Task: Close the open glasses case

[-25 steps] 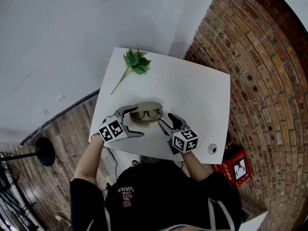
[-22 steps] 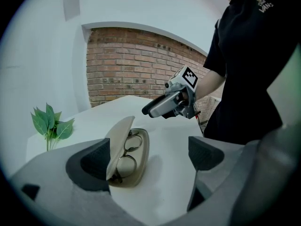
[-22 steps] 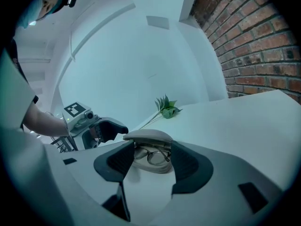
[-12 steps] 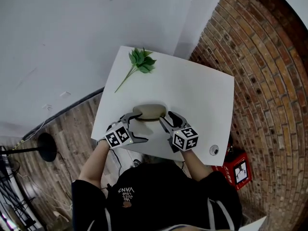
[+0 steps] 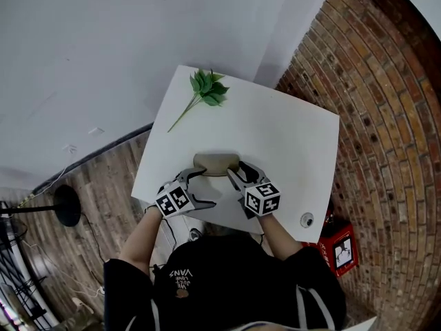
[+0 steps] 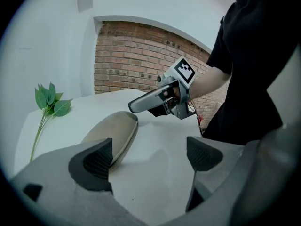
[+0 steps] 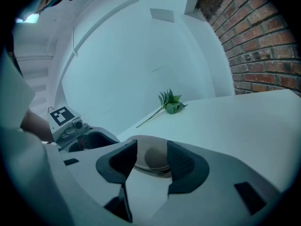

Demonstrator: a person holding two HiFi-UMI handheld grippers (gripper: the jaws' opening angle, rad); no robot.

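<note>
— What sort of place are you working in?
— A bare studio room, I think. My white counter (image 5: 296, 133) stands alone on a plank floor (image 5: 103, 178), between a plain white wall (image 5: 103, 47) and exposed brick wall (image 5: 386, 102), floor stand (image 5: 67, 205) nearby.

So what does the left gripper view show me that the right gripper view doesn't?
Only the left gripper view: the right gripper from the side, the brick wall and the person's black top. Only the right gripper view: the left gripper, and the right jaws closing with the end of the glasses case in their gap. Both: that case, lid down, the green sprig and the white table.
</note>
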